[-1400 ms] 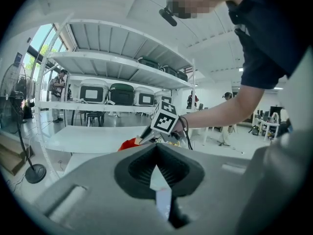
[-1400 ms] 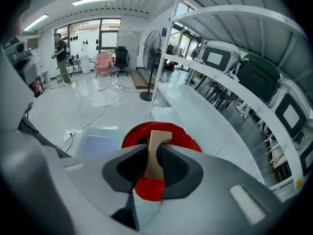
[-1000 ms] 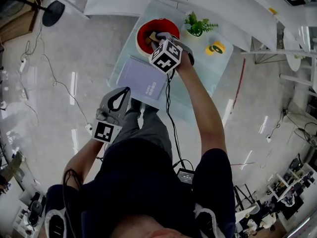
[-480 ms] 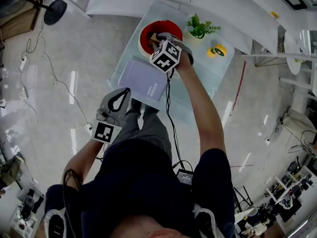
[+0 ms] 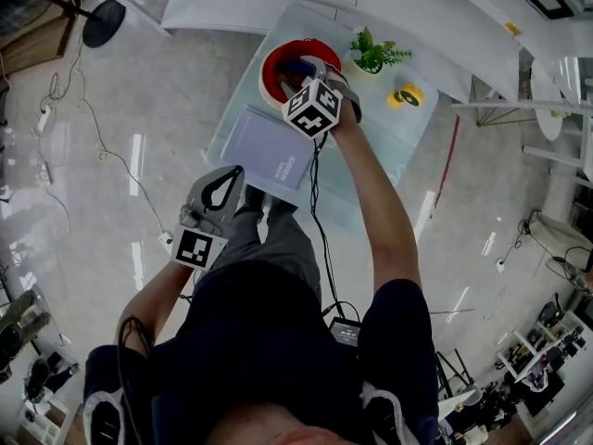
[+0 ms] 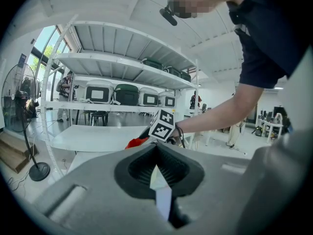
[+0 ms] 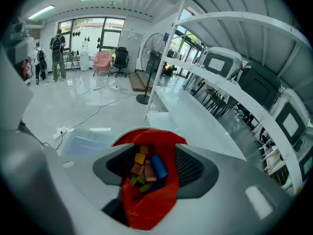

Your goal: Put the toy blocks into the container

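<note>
A red container (image 5: 270,63) stands at the far left of a small glass table (image 5: 389,142). In the right gripper view it (image 7: 146,204) holds several toy blocks, among them a blue cylinder (image 7: 158,166), a yellow cube (image 7: 140,158) and green pieces. My right gripper (image 5: 301,74) hovers directly above the container. Its jaws are opening and nothing is pressed between them (image 7: 149,151); the blocks lie below in the container. My left gripper (image 5: 225,179) hangs low beside the person's left leg, off the table, its jaws (image 6: 156,148) shut on nothing.
On the table also lie a purple notebook (image 5: 271,146), a small potted plant (image 5: 371,46) and a yellow tape roll (image 5: 405,91). White shelving (image 7: 230,89) with crates runs behind the table. Cables (image 5: 93,137) trail over the glossy floor at the left.
The right gripper's jaws have spread apart over the red container, and a blue block now shows inside it. The left gripper has stayed where it was.
</note>
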Demonstrator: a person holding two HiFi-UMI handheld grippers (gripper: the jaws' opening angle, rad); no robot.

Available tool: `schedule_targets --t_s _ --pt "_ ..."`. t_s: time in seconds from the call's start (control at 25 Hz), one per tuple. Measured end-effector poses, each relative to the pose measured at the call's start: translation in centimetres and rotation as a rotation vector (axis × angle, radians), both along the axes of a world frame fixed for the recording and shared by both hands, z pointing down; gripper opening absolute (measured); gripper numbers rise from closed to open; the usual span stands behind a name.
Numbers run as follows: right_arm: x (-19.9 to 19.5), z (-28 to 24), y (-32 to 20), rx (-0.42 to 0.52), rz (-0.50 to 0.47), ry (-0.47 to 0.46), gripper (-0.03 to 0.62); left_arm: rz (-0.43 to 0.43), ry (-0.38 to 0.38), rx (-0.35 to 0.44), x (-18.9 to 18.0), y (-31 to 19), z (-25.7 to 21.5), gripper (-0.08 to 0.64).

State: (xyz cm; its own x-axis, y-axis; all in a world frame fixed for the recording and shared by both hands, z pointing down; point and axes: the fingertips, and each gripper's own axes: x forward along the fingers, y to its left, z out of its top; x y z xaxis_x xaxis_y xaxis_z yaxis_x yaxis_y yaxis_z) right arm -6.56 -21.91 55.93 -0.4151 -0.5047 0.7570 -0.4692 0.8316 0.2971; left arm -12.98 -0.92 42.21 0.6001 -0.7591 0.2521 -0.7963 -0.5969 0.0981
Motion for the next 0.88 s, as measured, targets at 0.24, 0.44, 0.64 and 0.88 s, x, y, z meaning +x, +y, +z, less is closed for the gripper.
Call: schedule_targets --t_s 0.24,0.44,0.64,0.88 --pt "0.1 -1.2 -0.2 0.032 0.029 -0.053 0.246 0.002 0.0 0.006 0.1 0.0 0.0 0.003" --pt "0.7 -3.2 -0.2 0.069 0.074 -0.139 0.219 0.017 -0.001 0.018 0.5 0.0 -0.4 0.003" --pt "2.0 -5.0 0.3 0.112 0.114 -0.217 0.196 0.024 0.001 0.016 0.9 0.1 -0.6 0.003" --pt "3.5 -7.5 0.7 0.166 0.169 -0.288 0.145 0.041 -0.002 0.032 1.4 -0.1 -1.0 0.003"
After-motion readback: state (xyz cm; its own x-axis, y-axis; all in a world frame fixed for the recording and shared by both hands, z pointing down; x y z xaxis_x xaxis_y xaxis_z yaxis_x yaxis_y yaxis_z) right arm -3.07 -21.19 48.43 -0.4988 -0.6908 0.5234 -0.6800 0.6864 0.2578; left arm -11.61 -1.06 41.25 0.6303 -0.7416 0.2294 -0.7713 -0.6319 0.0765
